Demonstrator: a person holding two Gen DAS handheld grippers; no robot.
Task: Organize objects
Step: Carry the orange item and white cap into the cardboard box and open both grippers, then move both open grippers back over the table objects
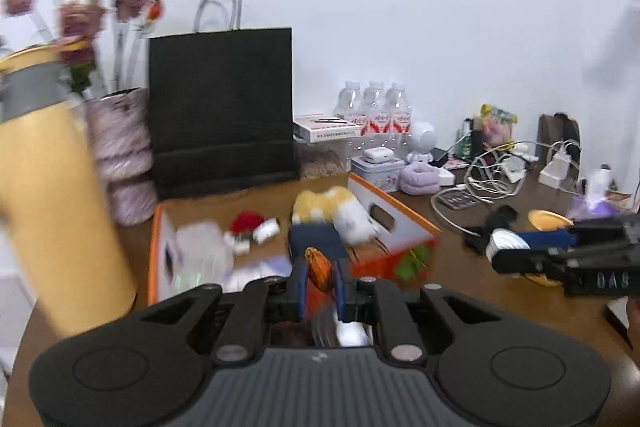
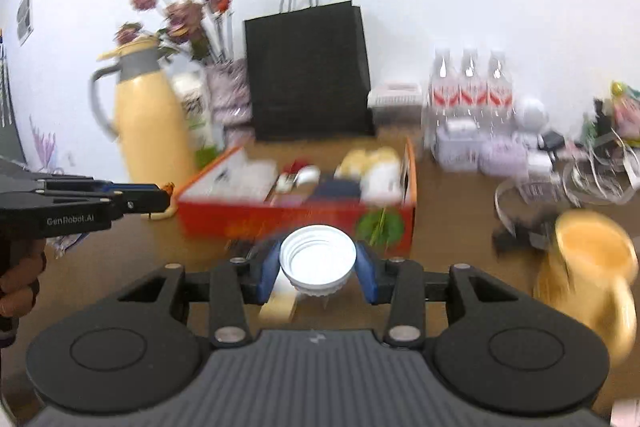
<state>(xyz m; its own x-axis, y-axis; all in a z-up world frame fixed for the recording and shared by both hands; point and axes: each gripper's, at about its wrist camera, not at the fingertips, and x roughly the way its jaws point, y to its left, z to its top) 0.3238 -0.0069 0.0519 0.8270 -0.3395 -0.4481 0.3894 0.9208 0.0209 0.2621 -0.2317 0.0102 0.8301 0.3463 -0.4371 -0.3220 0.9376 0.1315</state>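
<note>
Cluttered brown table (image 1: 500,311), white wall (image 1: 400,7)

an open cardboard box (image 2: 296,217) is sitting on the table (image 2: 452,211), with a plush toy (image 2: 372,167) lying inside it at the right. behind it a paper bag (image 2: 306,75) is standing, a thermos jug (image 2: 148,115) to its left, water bottles (image 2: 470,83) to its right.

Small orange object (image 1: 318,269) and white lid (image 2: 318,259) held above the orange box (image 2: 296,217).

Black paper bag (image 1: 222,107), water bottles (image 1: 374,107)
</note>
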